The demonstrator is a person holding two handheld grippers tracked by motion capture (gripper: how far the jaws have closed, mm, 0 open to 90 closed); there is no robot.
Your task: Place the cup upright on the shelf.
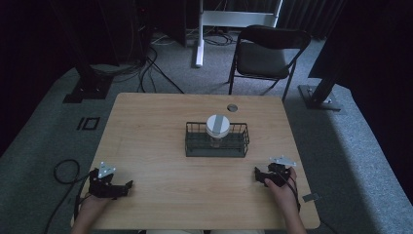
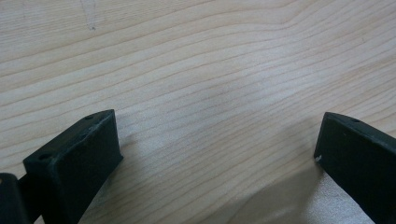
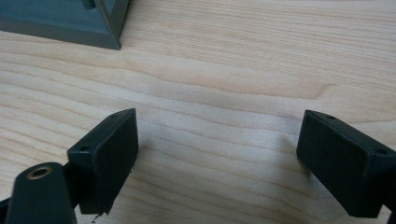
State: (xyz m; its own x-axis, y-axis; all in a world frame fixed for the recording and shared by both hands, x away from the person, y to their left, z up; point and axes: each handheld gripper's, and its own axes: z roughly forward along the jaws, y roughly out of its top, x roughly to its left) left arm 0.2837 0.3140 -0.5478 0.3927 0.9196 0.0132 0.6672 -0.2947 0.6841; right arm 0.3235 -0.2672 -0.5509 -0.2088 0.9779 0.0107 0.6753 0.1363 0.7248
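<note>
Both forearms come in from the near edge, hands low and resting at the near corners of the table (image 1: 156, 117), palms down over the tools. Left hand (image 1: 92, 202) grips the left gripper (image 1: 127, 185) at near left, jaws pointing right toward the table middle; grey three-cornered plate on top, black cable looping off the left edge onto the carpet. Right hand (image 1: 282, 187) grips the right gripper (image 1: 257, 173) at near right, jaws pointing left and slightly far, same grey plate on top. Table is light wood, visible grain, rounded corners, small round grommet near the far edge. Mid-table sits a dark wire basket (image 1: 216, 148), rectangular, thin wire walls, solid dark base; inside it stands a clear jar with a white round lid (image 1: 217, 125), upright, lid above the basket rim. Basket is well apart from both grippers. In the left gripper view, left gripper (image 2: 217, 140) has jaws spread wide, blocky matte black pads, bare wood between, nothing held; jaws look close over the tabletop, contact unclear. In the right gripper view, right gripper (image 3: 217, 140) is likewise wide open and empty, wood between the pads, and a grey-green corner of the basket (image 3: 65, 23) base shows at upper left. Far side: black folding chair (image 1: 268, 51) on grey carpet, cables, dark stands.
</note>
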